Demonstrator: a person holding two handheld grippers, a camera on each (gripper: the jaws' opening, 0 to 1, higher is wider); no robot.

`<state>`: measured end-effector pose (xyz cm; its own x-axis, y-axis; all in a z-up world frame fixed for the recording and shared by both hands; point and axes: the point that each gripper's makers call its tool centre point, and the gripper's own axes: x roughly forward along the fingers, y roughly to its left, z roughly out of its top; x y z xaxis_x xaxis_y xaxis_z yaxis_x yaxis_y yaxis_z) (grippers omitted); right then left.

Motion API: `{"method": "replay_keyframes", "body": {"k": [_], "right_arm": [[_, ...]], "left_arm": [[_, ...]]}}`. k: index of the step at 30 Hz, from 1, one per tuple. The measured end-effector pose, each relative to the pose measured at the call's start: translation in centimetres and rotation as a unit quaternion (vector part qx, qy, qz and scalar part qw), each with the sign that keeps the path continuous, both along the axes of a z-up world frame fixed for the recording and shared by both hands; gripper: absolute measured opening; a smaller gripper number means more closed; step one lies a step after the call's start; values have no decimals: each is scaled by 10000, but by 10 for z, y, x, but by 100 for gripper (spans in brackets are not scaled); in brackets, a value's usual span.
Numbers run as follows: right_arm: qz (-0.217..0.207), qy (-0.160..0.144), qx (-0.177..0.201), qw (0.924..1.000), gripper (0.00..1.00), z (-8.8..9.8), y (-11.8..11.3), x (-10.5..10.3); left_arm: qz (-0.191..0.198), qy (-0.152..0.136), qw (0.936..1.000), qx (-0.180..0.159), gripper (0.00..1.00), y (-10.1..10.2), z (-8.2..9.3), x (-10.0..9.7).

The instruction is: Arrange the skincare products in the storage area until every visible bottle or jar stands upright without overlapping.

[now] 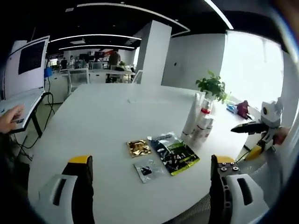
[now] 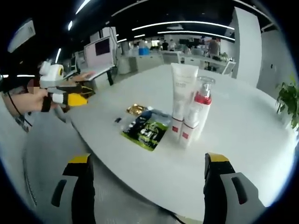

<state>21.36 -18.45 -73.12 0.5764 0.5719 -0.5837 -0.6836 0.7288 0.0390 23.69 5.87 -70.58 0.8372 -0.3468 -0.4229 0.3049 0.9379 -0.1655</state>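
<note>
A tall white tube (image 2: 182, 95) and a pump bottle with a red collar (image 2: 199, 106) stand upright and close together on the white table (image 2: 243, 135); shorter white bottles with red labels (image 2: 186, 132) stand at their feet. The same cluster, tube (image 1: 192, 113) and pump bottle (image 1: 204, 116), is at centre right in the left gripper view. Flat beside them lie a gold sachet (image 1: 138, 148), a black-and-green sachet (image 1: 174, 154) and a small clear sachet (image 1: 146, 170). My left gripper (image 1: 152, 161) is open, short of the sachets. My right gripper (image 2: 148, 158) is open, near the table edge before the bottles.
A potted plant (image 1: 213, 86) and a small red item (image 1: 242, 108) sit at the table's far side. An open laptop (image 1: 27, 65) with a hand (image 1: 9, 118) on it stands on a side desk. The table's curved near edge (image 2: 154, 198) runs just ahead of my right jaws.
</note>
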Motion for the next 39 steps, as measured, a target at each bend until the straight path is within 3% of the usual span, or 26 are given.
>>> {"method": "replay_keyframes", "body": {"k": [6,39], "right_arm": [[104,-103,-180,9997,98,-1,2,-1],[85,11,-164,9998,94,-3,2,-2]], "left_arm": [[-66,-61,9999,-120,98,-2,3,1],[-140,144,9998,-77,97,-4,-6,-1]]}}
